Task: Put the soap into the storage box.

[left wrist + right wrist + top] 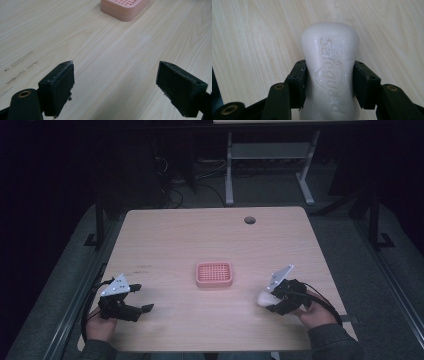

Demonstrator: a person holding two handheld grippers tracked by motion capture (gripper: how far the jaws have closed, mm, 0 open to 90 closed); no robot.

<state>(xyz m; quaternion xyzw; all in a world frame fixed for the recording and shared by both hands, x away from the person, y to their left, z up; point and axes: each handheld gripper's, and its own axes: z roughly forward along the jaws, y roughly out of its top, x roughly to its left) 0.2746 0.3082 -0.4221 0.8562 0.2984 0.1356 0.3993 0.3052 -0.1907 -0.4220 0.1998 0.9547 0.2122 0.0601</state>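
The right tool [329,82] is clamped on the soap bar [329,62]; placement in the pink dish [214,274], left of it, remains; the left tool [115,87] is released.

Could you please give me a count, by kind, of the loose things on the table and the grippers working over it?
White soap bar: 1, clamped in the right gripper
Pink soap dish: 1, at the middle of the wooden table
Hand-held grippers: 2, the left gripper with its jaws apart over bare wood
Total: 4
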